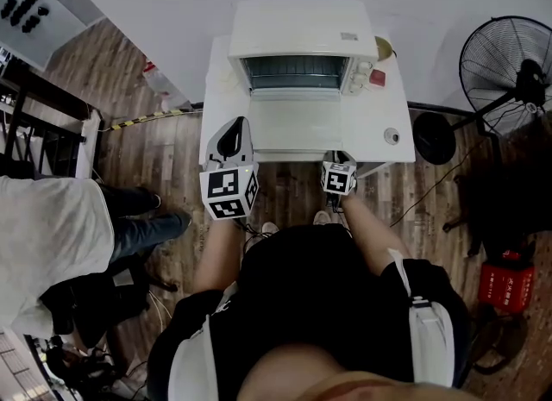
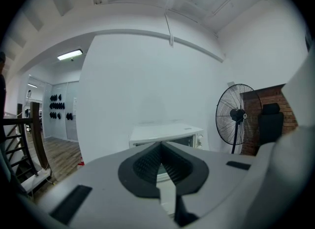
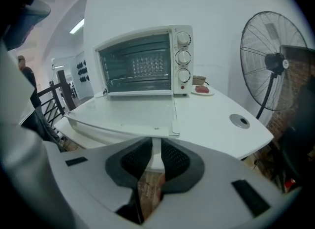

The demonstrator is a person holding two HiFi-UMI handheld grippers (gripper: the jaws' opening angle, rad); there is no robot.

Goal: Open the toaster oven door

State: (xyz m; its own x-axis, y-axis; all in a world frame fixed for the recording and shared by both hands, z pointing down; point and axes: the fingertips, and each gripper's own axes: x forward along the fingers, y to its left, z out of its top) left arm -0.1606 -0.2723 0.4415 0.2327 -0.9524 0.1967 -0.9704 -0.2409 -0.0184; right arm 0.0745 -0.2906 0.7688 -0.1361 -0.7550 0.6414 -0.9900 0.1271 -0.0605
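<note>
Flat, even light indoors; fisheye bend at the rims.
A ceiling strip lamp (image 2: 70, 54) glows far left; the white wall (image 2: 147, 85) and bench (image 3: 216, 119) read bright with only faint shadow. Both my claw views curve into black corners, and my left claw (image 2: 161, 147) and right claw (image 3: 155, 149) blur close to the lens.

Oven (image 1: 295, 41) on table (image 1: 384, 128); fan (image 1: 504, 67) rt
</note>
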